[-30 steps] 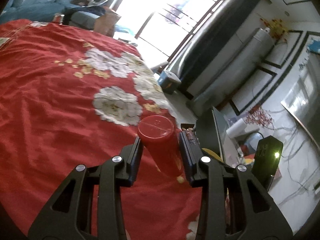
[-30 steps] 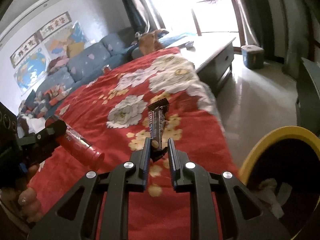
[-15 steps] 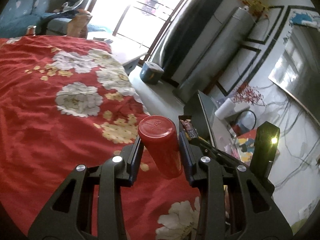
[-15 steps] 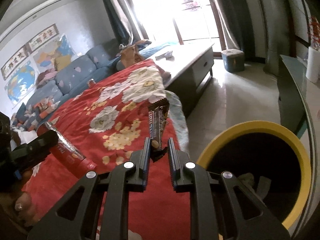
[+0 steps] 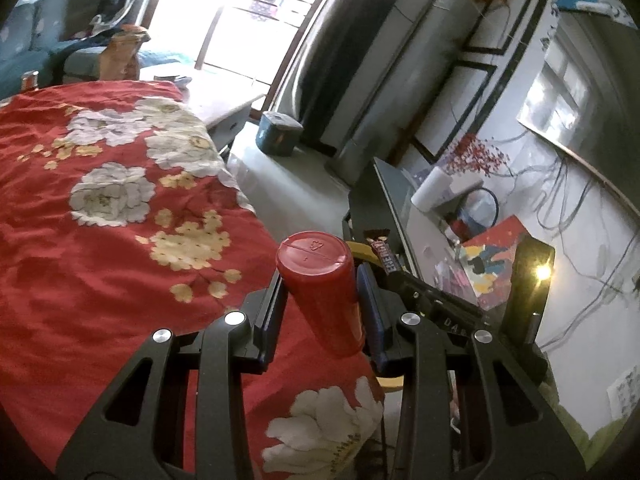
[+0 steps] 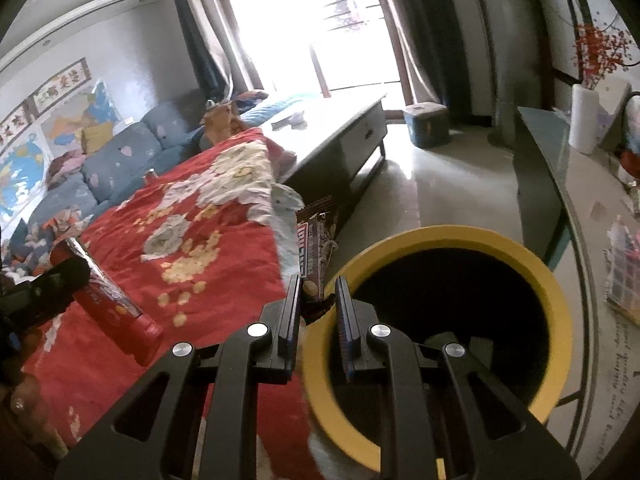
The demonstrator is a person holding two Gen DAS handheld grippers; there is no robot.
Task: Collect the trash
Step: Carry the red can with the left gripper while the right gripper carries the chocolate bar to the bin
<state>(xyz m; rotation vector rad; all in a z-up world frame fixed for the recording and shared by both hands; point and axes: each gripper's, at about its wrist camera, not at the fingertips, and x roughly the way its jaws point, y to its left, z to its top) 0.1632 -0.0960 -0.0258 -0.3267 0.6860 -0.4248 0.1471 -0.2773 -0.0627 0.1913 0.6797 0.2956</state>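
The left gripper [image 5: 320, 300] is clamped on one red canister [image 5: 322, 288], pads pressing its sides, capped end pointing forward; a small arrow mark is moulded in the cap, and the print on its side is too blurred to read in the right wrist view. It hangs over the near edge of the red flowered cloth [image 5: 80, 260], which drops off just to its right.

The right gripper [image 6: 318, 300] pinches the lower end of one dark snack-bar wrapper [image 6: 316, 248], which stands upright between nearly closed jaws. In the left wrist view its white lettering seems to read "ENERGY"; in the right wrist view the letters are cut off.

Directly ahead of and just right of this gripper gapes one round bin with a yellow rim [image 6: 552, 300]; the wrapper's foot is at the rim's left edge, above it. Inside, crumpled pale scraps [image 6: 444, 340] lie in the dark; their number cannot be told.

Left of the bin the cloth's edge hangs close beside it. Right of the bin runs a glass-topped console [image 6: 568, 184], its edge close by. Ahead, bare shiny floor [image 6: 440, 184] lies open between console and a low grey table [image 6: 344, 132].

Farther off stand one blue-grey box [image 6: 426, 124] on the floor, one white vase with red sprigs [image 6: 584, 120] on the console, and a blue sofa [image 6: 120, 156] beyond the cloth. Wall scrolls [image 6: 60, 84] carry writing too small to read.
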